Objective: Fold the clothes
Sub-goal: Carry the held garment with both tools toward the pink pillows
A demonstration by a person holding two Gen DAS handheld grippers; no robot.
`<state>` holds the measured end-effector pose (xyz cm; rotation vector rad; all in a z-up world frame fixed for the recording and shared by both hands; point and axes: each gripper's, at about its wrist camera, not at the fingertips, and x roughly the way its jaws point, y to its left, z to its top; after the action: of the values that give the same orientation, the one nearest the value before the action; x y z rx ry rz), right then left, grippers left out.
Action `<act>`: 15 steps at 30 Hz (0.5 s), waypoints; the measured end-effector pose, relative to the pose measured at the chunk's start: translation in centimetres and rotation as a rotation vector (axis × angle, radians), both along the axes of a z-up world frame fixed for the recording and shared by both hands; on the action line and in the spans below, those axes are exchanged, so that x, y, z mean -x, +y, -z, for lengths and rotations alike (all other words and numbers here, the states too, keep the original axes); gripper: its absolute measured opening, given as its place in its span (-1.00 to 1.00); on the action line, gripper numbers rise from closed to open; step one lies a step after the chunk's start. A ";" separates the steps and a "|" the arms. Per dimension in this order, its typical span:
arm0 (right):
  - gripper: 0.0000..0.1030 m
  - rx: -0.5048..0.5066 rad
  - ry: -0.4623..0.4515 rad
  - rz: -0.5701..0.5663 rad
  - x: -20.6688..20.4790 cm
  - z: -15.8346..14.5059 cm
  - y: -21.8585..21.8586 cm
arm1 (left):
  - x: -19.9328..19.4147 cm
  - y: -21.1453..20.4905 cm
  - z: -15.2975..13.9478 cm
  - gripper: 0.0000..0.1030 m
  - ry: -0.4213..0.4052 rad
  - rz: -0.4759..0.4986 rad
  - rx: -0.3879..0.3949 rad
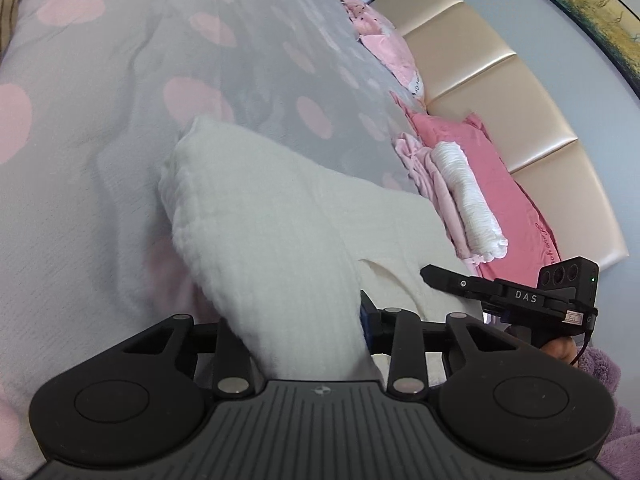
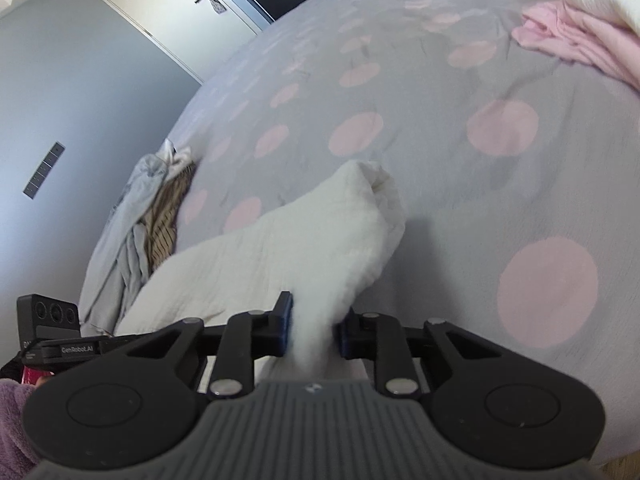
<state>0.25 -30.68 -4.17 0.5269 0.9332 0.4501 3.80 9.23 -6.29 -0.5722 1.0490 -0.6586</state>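
A white textured garment lies on the bed, with two parts of it lifted off the cover. My left gripper is shut on one bunched part, which rises from between its fingers and hides the left one. In the right wrist view my right gripper is shut on another bunched part of the white garment, pinched between both blue pads. The right gripper also shows in the left wrist view, low on the right, over the garment's edge. The left gripper's body shows at the right wrist view's left edge.
The bed cover is grey with pink dots. Folded pink and white clothes lie by a pink pillow and the beige headboard. A grey and striped clothes heap sits at the bed's far edge. A purple fleece sleeve is near.
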 end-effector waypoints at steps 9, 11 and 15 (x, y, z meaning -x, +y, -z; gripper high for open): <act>-0.54 -0.020 -0.073 0.044 -1.8 -6.2 -5.6 | -3.2 -4.7 -5.0 -0.38 -0.096 0.029 0.082; -0.54 -0.003 -0.099 0.053 -2.3 -8.1 -7.6 | -4.2 -6.4 -6.2 -0.38 -0.121 0.046 0.099; -0.54 0.058 -0.146 0.068 -3.1 -11.6 -11.7 | -6.1 -11.2 -8.3 -0.38 -0.166 0.111 0.130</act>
<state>3.35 -42.35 7.44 0.4649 0.7839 0.3938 9.85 -1.99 2.00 -0.5641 0.8914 -0.8617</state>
